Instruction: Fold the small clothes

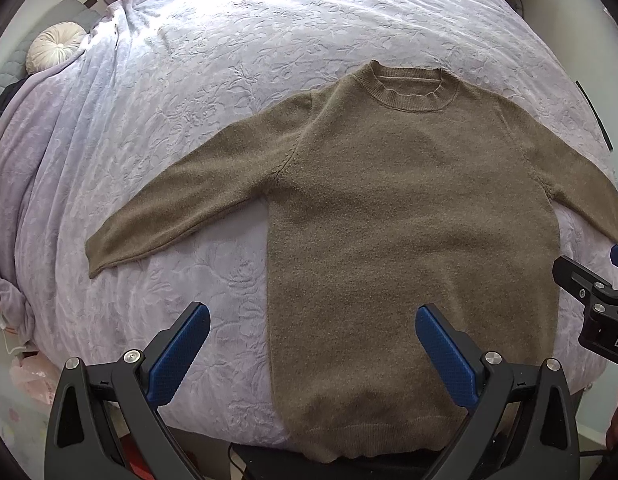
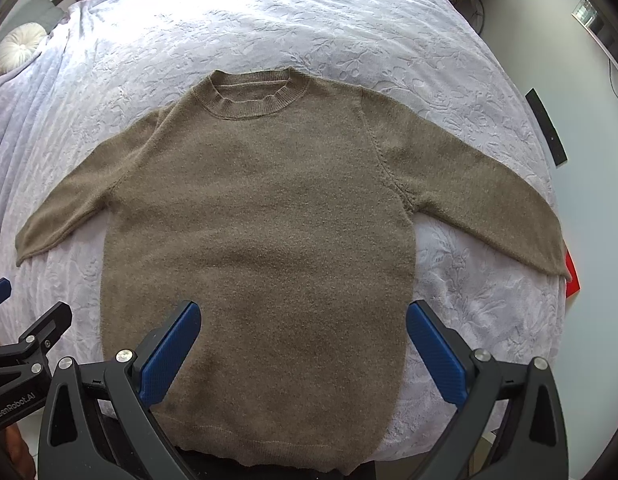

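1. Your fuzzy olive-brown knit sweater point(image 1: 409, 216) lies flat, sleeves spread, on the embossed lavender bedspread point(image 1: 189, 100)
2. Your left gripper point(image 1: 313, 344) and right gripper point(image 2: 303, 340) hover above its hem, fingers spread, empty

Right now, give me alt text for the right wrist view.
A brown sweater lies flat, sleeves spread, on a lilac bedspread. The open right gripper hovers over its hem, and the left gripper shows at the left edge.

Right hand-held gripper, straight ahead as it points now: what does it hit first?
Most likely the brown sweater: the open right hand-held gripper points at its body, spread flat on the lavender bedspread. Depth is unclear.
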Demonstrator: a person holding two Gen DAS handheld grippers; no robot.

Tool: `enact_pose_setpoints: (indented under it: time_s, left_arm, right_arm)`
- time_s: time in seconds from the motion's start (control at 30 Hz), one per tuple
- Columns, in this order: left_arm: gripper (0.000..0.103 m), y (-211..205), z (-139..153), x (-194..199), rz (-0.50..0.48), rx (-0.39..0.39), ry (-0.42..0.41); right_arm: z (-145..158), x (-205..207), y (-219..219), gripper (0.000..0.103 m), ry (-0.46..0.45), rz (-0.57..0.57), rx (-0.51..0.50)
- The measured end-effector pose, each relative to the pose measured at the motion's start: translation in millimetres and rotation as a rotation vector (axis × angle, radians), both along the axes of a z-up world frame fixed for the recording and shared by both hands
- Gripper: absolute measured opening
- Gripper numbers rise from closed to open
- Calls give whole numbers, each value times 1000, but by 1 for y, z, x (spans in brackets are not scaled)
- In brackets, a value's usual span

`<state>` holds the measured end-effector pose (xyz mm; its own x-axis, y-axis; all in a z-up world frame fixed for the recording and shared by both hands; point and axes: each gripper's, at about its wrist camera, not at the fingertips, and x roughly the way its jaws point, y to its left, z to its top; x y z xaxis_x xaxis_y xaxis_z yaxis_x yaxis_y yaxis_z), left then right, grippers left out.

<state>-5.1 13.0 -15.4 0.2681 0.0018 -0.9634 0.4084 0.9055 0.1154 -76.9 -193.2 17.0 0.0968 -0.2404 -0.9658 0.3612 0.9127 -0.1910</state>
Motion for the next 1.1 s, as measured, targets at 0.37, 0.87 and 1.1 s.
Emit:
enact_pose_setpoints:
  time_s: [0.37,0.87,1.1]
  left_arm:
    - [103,7,-7,1,19,-29,53]
    - [103,10,-10,4,37,-43,45]
    - [103,14,-15,8,54,-51,74]
  right_arm:
    - [-8,1,5,102,23,-2,8]
    - [-10,5,9,102,36,13,16]
    - [-13,7,11,102,44,20,14]
